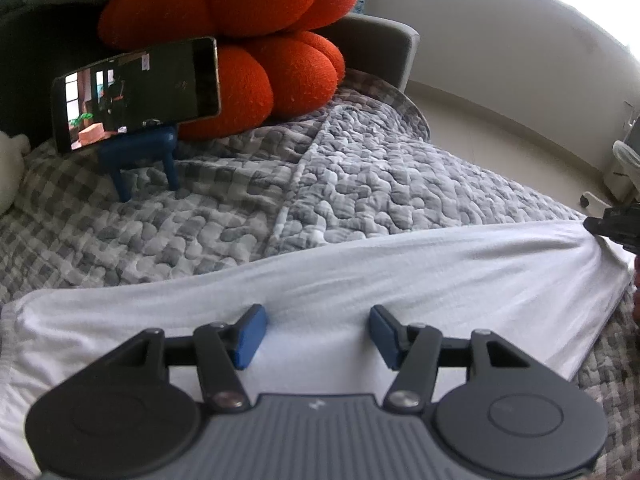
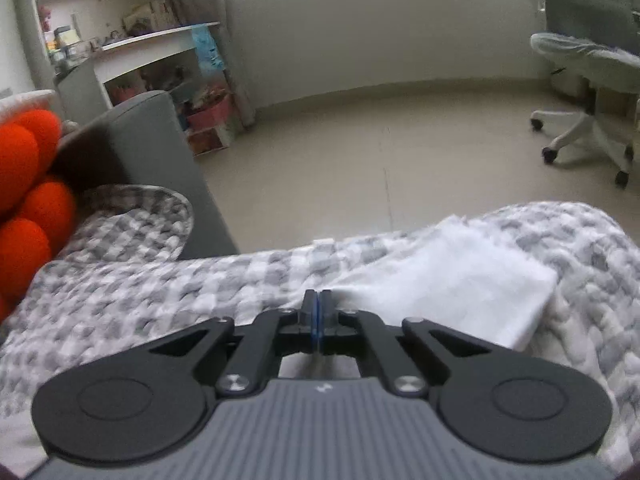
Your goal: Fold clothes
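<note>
Currently my left gripper [image 1: 314, 334] stands half open over the white cotton garment [image 1: 360, 280], gripping nothing; my right gripper [image 2: 317, 314] is clamped on its far edge. If the thin cloth slips out, the fold collapses onto the grey checked quilt [image 1: 240, 208].

White garment [image 1: 360, 280] smooth matt cloth; quilt [image 1: 360, 184] puckered; cushion [image 1: 240, 0] fuzzy; phone [image 1: 138, 92] glossy.
</note>
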Demonstrator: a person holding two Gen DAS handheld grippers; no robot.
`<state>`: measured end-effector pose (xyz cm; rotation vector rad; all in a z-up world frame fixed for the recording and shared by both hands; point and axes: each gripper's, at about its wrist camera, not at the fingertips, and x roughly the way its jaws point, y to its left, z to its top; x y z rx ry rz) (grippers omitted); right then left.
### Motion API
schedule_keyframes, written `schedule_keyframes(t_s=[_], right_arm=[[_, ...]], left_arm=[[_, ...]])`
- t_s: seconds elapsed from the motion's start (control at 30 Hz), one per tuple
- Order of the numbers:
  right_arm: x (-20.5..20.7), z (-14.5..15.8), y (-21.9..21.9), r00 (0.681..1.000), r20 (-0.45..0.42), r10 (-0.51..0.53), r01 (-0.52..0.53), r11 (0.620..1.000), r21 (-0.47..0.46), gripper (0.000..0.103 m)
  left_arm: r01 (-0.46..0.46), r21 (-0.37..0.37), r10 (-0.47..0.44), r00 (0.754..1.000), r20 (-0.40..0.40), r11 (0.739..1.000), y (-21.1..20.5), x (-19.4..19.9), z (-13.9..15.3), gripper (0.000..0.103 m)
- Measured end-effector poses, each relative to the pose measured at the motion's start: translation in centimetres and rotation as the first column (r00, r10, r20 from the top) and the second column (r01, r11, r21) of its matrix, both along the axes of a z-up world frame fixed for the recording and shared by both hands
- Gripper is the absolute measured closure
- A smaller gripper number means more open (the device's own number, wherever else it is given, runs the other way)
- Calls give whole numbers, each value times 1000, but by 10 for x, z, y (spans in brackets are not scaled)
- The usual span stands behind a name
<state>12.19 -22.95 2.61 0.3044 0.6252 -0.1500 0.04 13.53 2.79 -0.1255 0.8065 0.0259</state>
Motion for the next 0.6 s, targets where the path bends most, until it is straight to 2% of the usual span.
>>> schedule_keyframes(t_s=[0.17,0.27,0.4,0.6], right_arm=[[1,1,-6,995,11,-94,94,995,-16,102],[0,6,2,996,3,-92,92,995,-26,89],[-7,17,22,998,-2,-66,66,996,-54,89],[-29,25,34,989,-75,-125,122,992,-42,89]], left_arm=[[-3,-8,3,1000,-3,1000,1,4,-1,44],[-5,3,5,1000,0,1000,-2,5,-2,43],[-5,12,5,1000,2,1000,-3,5,-1,43],[-5,8,5,1000,3,1000,-3,5,-2,43]])
